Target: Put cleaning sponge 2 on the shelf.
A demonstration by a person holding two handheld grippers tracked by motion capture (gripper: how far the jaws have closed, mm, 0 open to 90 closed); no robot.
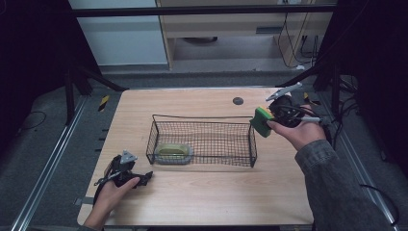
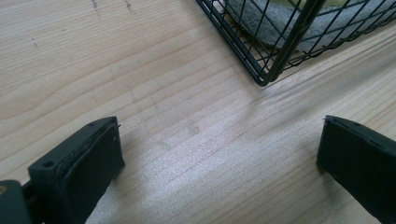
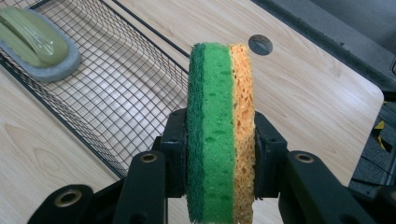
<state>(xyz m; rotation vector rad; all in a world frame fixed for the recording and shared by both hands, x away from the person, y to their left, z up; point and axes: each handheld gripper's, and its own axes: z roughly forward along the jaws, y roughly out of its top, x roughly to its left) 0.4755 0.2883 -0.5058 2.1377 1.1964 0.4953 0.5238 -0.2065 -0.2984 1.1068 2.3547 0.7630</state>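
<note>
My right gripper (image 1: 267, 120) is clamped on the sponge (image 3: 219, 135), green scouring face against one jaw and orange foam against the other, held on edge in the air just outside the near end wall of the wire basket (image 1: 251, 139). My left gripper (image 1: 144, 177) rests low on the table (image 2: 177, 140) with its jaws spread wide and nothing between them, one basket corner (image 2: 264, 77) just ahead of it. I judge the main risk to be the basket wall: the sponge hangs close beside that rim, and a low pass over it would catch the foam on the wire and drag the light basket, which nothing is steadying. A second concern is the soft grip (foam compresses, so the sponge may twist or slip if swung sharply). The right gripper view confirms the bite sits at mid-sponge and shows the pale green soap-like piece on its grey pad (image 3: 39, 46) lying in the far end of the basket; the high view alone shows both hands and the basket's whole outline.
</note>
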